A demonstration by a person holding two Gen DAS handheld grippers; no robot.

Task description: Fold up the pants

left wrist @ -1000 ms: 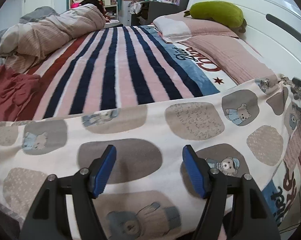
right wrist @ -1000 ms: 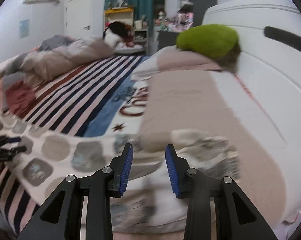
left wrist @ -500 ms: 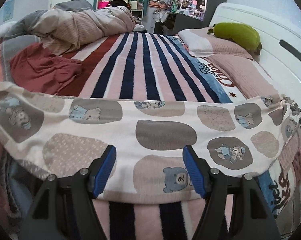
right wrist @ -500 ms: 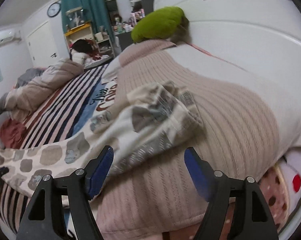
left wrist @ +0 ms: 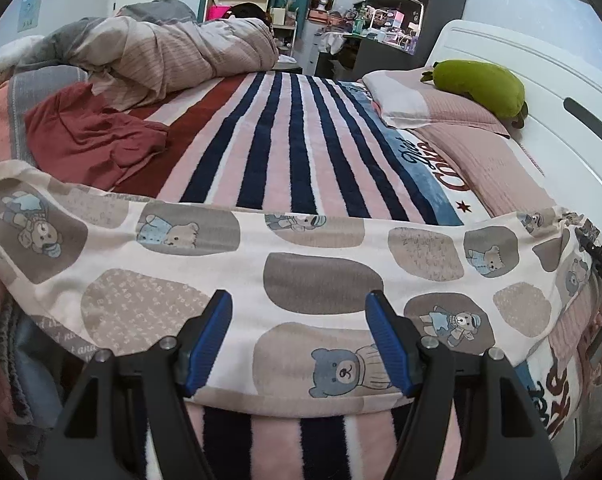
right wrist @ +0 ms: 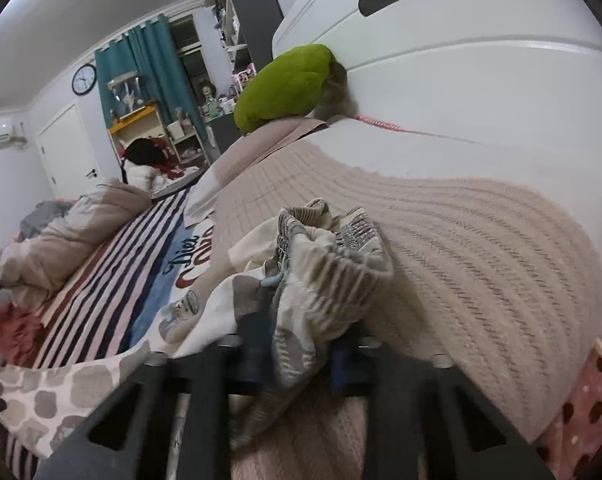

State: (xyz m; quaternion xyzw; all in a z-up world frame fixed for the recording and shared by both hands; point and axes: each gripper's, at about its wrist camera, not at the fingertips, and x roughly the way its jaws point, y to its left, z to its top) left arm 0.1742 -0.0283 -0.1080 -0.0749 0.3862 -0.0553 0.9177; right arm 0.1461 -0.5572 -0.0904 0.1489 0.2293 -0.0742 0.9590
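Step in hand, gathering: cream bear-print cotton pants [left wrist: 321, 280] stretched across the striped blanket [left wrist: 285, 144]; your right gripper [right wrist: 301, 364] closing on their waistband [right wrist: 333, 276], left gripper [left wrist: 299, 340] parted, empty; next, lift toward the cuffs.

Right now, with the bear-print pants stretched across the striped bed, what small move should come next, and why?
Probably bring the left gripper down and close it on the cream bear-print pants. Its jaws stand open above the fabric with nothing pinched, while the right gripper is closing its jaws on the gathered elastic waistband. Both ends need holding before a fold.
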